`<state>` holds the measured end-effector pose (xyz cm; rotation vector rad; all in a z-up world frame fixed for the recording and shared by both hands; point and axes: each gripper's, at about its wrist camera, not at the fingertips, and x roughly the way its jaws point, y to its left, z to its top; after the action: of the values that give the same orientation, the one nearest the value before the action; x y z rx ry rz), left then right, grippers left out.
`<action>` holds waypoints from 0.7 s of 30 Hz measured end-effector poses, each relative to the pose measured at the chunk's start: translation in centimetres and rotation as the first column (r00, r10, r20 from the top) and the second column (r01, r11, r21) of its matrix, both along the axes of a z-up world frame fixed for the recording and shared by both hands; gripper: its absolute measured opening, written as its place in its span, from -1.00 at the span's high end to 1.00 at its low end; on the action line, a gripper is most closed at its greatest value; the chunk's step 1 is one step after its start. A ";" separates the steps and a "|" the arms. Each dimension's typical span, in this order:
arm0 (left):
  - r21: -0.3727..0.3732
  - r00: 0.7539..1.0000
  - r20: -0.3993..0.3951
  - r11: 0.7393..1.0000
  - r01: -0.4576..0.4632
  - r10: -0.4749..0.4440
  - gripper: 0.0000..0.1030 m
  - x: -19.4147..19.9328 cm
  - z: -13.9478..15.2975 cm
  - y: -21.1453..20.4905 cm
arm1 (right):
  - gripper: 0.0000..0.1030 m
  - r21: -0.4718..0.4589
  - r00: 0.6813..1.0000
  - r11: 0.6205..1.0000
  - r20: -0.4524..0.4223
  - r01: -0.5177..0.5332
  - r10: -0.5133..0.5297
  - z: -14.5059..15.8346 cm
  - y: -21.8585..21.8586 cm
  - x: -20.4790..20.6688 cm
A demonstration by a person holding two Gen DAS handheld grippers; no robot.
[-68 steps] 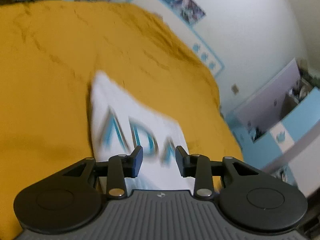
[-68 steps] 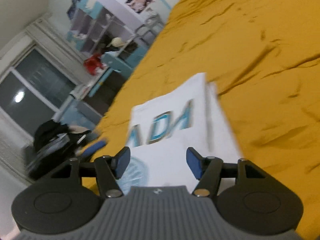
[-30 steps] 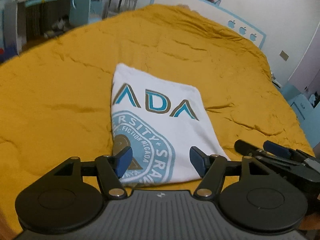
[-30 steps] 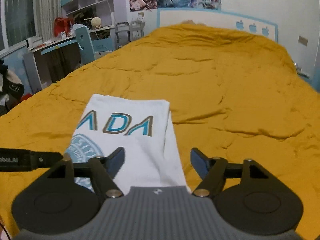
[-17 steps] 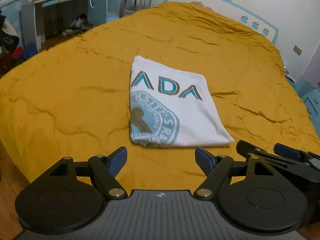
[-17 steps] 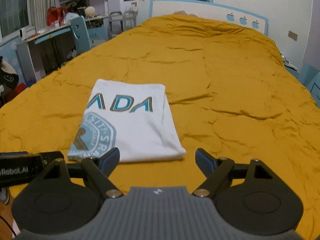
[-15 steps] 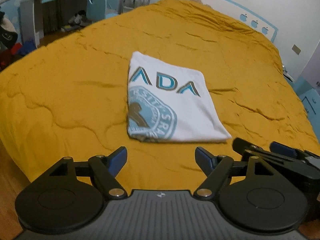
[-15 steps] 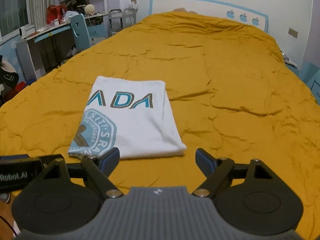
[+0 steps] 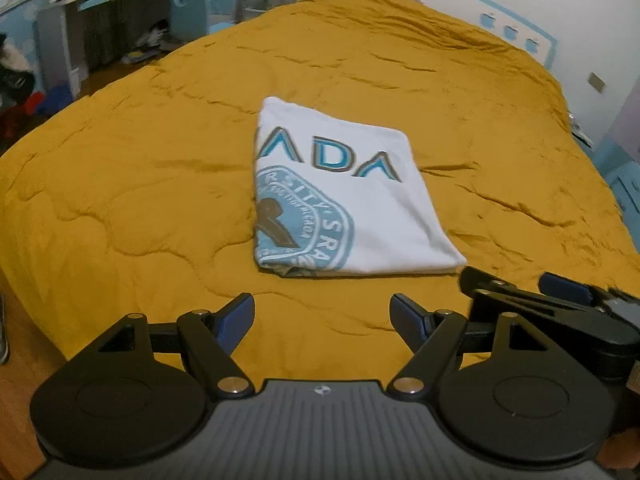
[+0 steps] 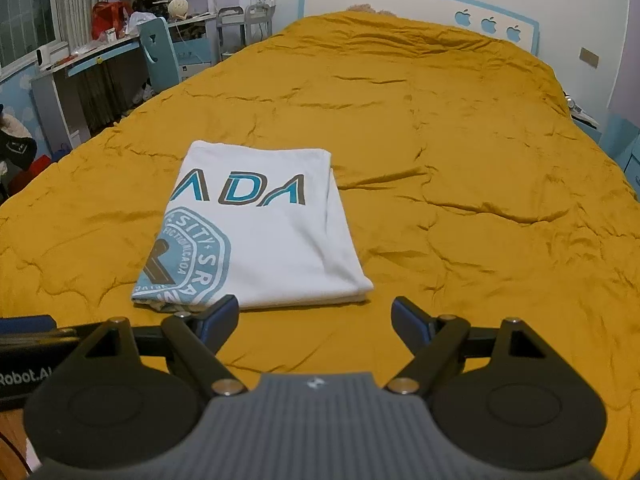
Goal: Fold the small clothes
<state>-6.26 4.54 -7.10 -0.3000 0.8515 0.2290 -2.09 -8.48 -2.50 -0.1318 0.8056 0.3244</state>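
Your left gripper (image 9: 322, 316) and right gripper (image 10: 316, 318) both stand spread wide, nothing between the pads, held above the near edge of the bed (image 10: 460, 160). The shirt (image 10: 256, 228) lies folded flat on the yellow cover just beyond them, print upward.

Folded T-shirt (image 10: 276, 240): white, teal-and-brown "ADA" letters, teal round seal with brown figure. Bedspread (image 10: 440, 128): mustard yellow, plain. Headboard (image 10: 420, 4): white, light blue border, 3 blue apple shapes. Left claw (image 9: 322, 316) and right claw (image 10: 315, 315): black, blue pads, grey ribbed body. Chair (image 10: 158, 54): light blue. Desk (image 10: 84, 60): blue trim.
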 end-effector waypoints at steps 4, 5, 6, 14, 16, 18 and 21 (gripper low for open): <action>0.004 1.000 -0.010 1.000 0.003 -0.003 -0.71 0.2 0.0 -0.2 | -0.55 -0.018 1.000 1.000 0.007 0.017 -0.017 0.1 0.2 0.0; -0.002 1.000 -0.011 1.000 0.003 -0.003 -0.70 0.3 0.0 -0.1 | -0.55 -0.016 1.000 1.000 0.007 0.019 -0.019 0.1 0.1 0.0; -0.005 1.000 -0.011 1.000 0.004 -0.004 -0.68 0.3 0.0 -0.1 | -0.55 -0.015 1.000 1.000 0.006 0.021 -0.021 0.1 0.1 0.0; 0.008 1.000 -0.013 1.000 0.007 -0.007 -0.63 0.3 0.1 -0.4 | -0.55 -0.022 1.000 0.999 -0.001 0.025 -0.025 0.0 0.3 0.1; 0.009 1.000 -0.023 1.000 0.001 -0.001 -0.63 0.5 -0.1 -0.3 | -0.55 -0.029 1.000 0.999 -0.002 0.022 -0.023 0.0 0.4 0.1; 0.017 1.000 -0.025 1.000 -0.002 0.003 -0.63 0.5 -0.2 -0.3 | -0.55 -0.038 1.000 0.999 0.001 0.023 -0.023 -0.1 0.6 0.0; 0.020 0.999 -0.032 1.000 -0.005 0.006 -0.63 0.6 -0.4 -0.2 | -0.55 -0.047 1.000 0.999 0.003 0.025 -0.025 -0.1 0.8 -0.1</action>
<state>-5.67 4.32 -7.54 -0.2806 0.8795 0.2480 -2.17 -7.68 -2.64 -0.1665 0.8121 0.2820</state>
